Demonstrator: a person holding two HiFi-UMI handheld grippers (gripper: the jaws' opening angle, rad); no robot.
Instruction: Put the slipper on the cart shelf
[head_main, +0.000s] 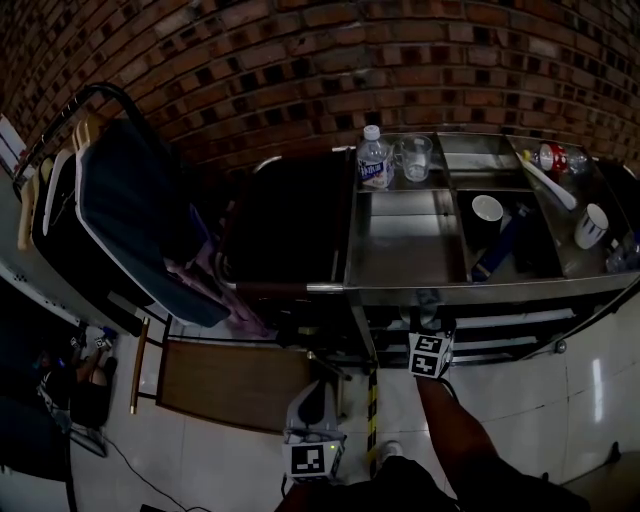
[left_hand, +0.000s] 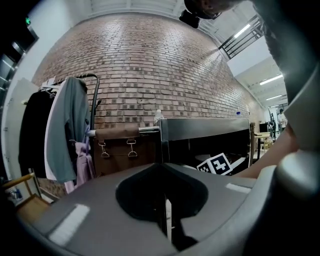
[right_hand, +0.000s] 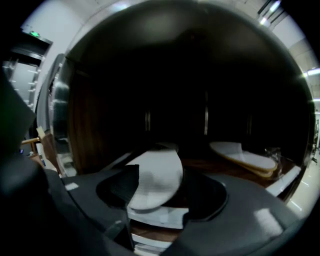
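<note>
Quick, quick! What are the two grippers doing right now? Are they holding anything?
Left gripper: closed, nothing in it.
Right gripper: open, with the white slipper between its jaws but not squeezed.

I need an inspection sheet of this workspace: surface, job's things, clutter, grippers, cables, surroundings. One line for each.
Surface: steel cart top, split into compartments; wooden shelf below it.
Job's things: white slipper inside the shelf space, between the right gripper's jaws; second slipper lies on the shelf to the right.
Clutter: bottle, glass, cups, spoon, can on the cart top.
Grippers: right gripper open around the white slipper; left gripper shut, nothing in it.
Cables: thin cable on the floor, at the left.
Surroundings: brick wall, clothes rack, tiled floor.
</note>
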